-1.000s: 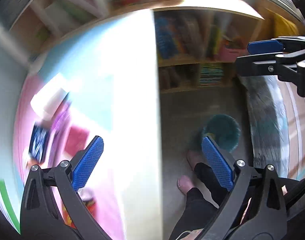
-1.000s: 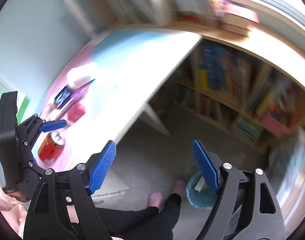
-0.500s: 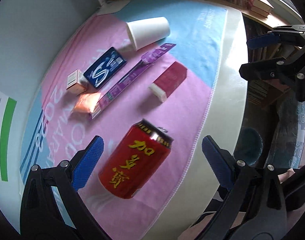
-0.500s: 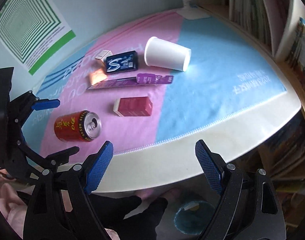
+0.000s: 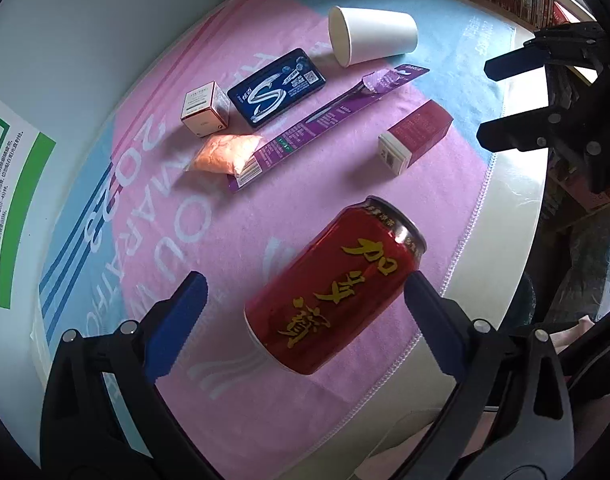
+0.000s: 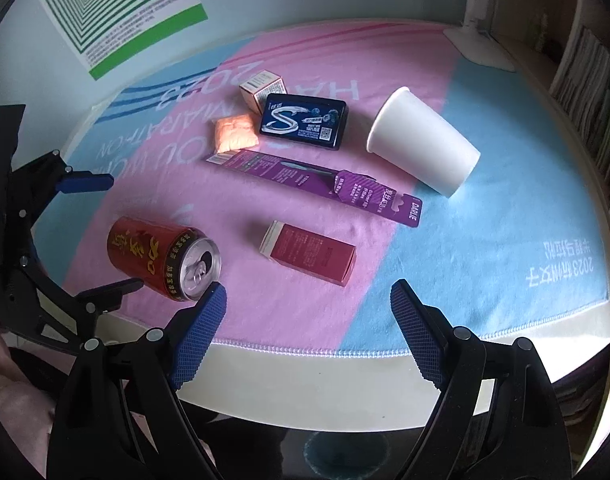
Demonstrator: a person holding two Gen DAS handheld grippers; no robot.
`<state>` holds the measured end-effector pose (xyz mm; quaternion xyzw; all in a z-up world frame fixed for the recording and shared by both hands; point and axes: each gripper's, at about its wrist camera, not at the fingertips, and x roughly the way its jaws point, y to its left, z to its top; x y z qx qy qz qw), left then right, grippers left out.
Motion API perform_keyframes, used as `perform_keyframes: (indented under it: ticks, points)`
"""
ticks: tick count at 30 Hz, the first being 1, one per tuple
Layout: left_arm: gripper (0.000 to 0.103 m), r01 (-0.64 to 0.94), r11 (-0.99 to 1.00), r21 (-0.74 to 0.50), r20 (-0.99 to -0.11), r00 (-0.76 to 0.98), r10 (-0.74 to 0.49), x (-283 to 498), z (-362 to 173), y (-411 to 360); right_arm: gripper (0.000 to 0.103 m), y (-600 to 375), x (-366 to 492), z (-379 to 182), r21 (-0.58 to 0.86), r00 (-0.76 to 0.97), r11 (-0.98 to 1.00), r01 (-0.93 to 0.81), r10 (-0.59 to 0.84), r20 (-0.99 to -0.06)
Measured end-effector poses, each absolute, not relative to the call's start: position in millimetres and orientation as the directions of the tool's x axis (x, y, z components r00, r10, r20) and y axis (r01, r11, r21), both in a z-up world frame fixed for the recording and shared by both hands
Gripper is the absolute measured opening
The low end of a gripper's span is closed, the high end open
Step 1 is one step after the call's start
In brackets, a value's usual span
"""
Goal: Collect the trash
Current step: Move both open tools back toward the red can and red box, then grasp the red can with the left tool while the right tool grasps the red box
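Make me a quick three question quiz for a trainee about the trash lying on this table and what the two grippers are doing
1. True or false: the red can stands upright.
2. What lies closest to the paper cup's open rim?
A. dark blue gum box
B. orange packet
C. dark red box
3. Fill in: both the left gripper and the right gripper are ____, holding nothing.

Key
1. False: it lies on its side on the towel.
2. A
3. open
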<state>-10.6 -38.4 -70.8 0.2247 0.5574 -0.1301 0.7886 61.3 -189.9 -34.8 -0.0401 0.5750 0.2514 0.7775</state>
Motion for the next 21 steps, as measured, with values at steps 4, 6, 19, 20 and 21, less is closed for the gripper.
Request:
perform_keyframes:
  ticks: [4, 6, 19, 20, 21]
  points:
    - [0.096, 0.458, 0.862, 0.215, -0.943, 0.325, 0.063, -10.5, -78.7, -35.5, 0.084, -184.5, 67.9, -43.7, 0.204, 0.176, 0.848, -0.490, 0.326, -0.929]
    - [0.096, 0.458, 0.862, 0.216, -0.946, 0.317, 0.069, -9.4, -81.5, -34.8, 0.084, -181.9, 70.5, -47.9, 0.196, 0.159, 0.836, -0.512, 0.316, -0.935]
    - [0.096, 0.475, 0.863, 0.172, -0.967, 0.248, 0.056, 0.2, -98.6, -35.0, 0.084, -169.4, 84.5, -67.9, 0.215, 0.088, 0.808, -0.549, 0.312, -0.946]
    - [0.096, 0.476, 0.864, 0.165, -0.969, 0.243, 0.051, 1.3, -99.7, -34.9, 0.084, -167.8, 85.5, -69.2, 0.216, 0.084, 0.805, -0.552, 0.312, -0.947]
    - [0.096, 0.476, 0.865, 0.157, -0.970, 0.237, 0.046, 2.4, -100.8, -34.7, 0.084, -165.4, 87.4, -71.2, 0.217, 0.079, 0.803, -0.555, 0.310, -0.947]
